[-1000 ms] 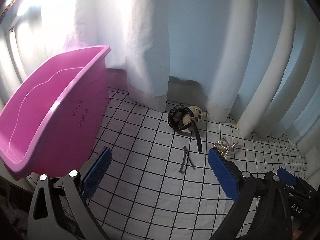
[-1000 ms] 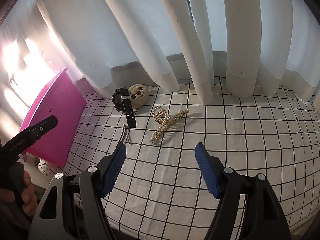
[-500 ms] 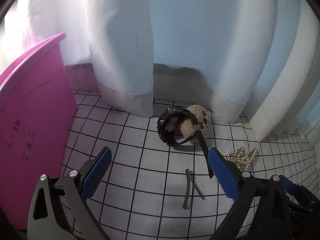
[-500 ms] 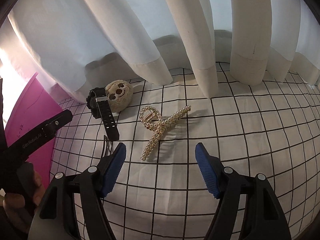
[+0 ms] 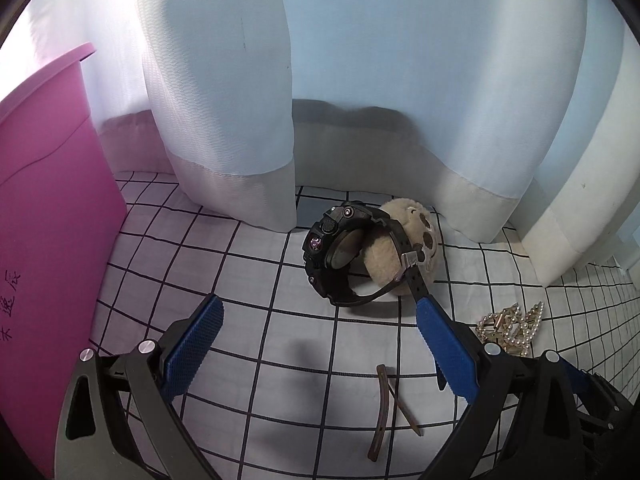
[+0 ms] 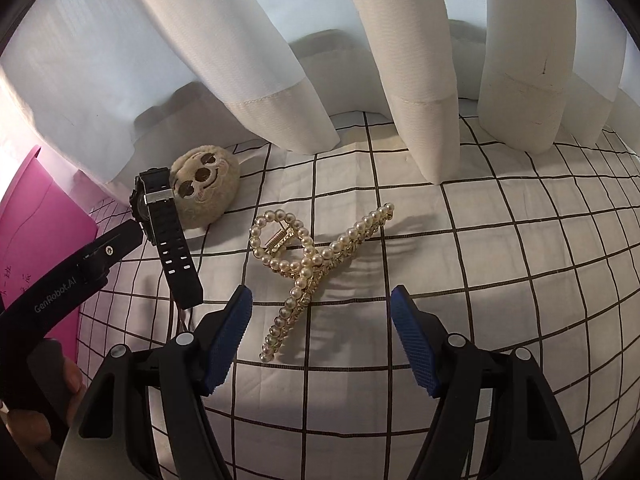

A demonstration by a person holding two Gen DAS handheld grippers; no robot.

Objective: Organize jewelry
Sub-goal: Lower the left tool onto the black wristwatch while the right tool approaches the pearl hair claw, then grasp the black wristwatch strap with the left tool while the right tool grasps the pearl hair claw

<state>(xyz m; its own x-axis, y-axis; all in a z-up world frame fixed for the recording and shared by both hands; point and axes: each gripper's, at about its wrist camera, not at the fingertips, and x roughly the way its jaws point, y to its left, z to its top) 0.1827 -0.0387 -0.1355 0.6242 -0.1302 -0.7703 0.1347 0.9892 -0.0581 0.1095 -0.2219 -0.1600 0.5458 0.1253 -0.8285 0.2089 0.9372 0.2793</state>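
The left gripper [image 5: 318,334] hovers over the checked cloth [image 5: 256,272] with its jaws spread wide and nothing between them; its right pad covers the end of the watch strap in this view, though contact cannot be told. The right gripper [image 6: 320,320] is likewise wide open and holds nothing, with the lower end of the pearl hair claw [image 6: 316,256] lying between its blue pads.

There is one black watch [image 5: 340,256], leaning against one small plush face [image 5: 404,248], close to the hem of the white curtain [image 5: 224,100]. One brown hairpin [image 5: 382,400] lies on the cloth near the left gripper's right finger. The single pearl hair claw sits just right of the watch. One pink bin [image 5: 44,208] stands at the far left.
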